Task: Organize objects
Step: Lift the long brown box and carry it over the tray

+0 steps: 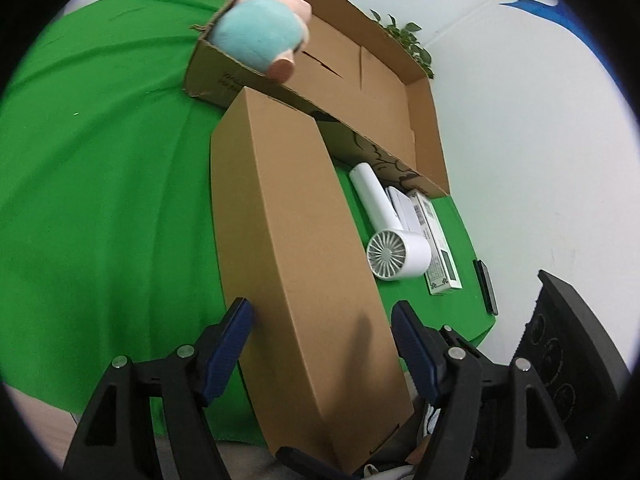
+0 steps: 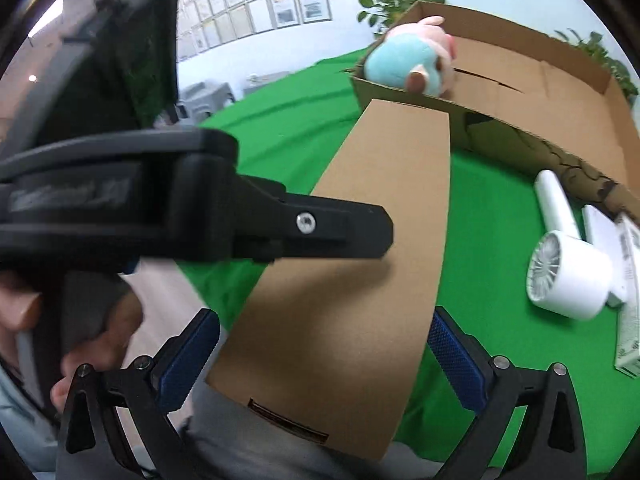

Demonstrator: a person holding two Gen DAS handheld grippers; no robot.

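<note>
A long flat brown cardboard box lies on the green cloth, reaching toward me; it also shows in the right wrist view. My left gripper straddles its near end, and whether the pads touch its sides does not show. My right gripper is open around the same end, its pads apart from the sides. A large open carton at the back holds a teal and pink plush toy. A white handheld fan lies beside the long box.
A white and green packet and a small white box lie next to the fan. A black remote sits near the table's right edge. Plants stand behind the carton. The left gripper's body crosses the right wrist view.
</note>
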